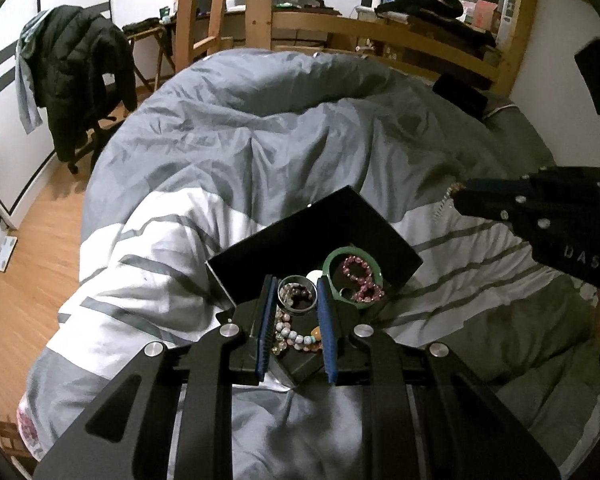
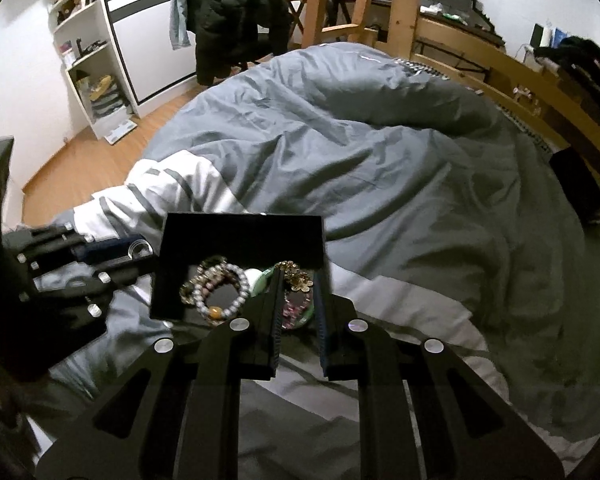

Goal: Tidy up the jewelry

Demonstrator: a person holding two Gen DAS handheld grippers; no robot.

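1. Claws first: the left claw (image 1: 296, 312) hangs with its blue-padded fingers apart over the black jewelry box (image 1: 300, 240); nothing is gripped. The right claw (image 2: 298, 312) is likewise parted above the same box, empty.
2. The box rests on the grey-and-white duvet (image 1: 228, 132) of the bed. Inside lie a green bangle (image 1: 332, 264) ringing a pink bead bracelet (image 1: 362, 280), a grey beaded bracelet (image 2: 224, 288) and a gold flower piece (image 2: 296, 276).
3. Claw fingers hide part of the bangle; smaller pieces are hard to make out.
4. Both claws tilt downward, side by side.
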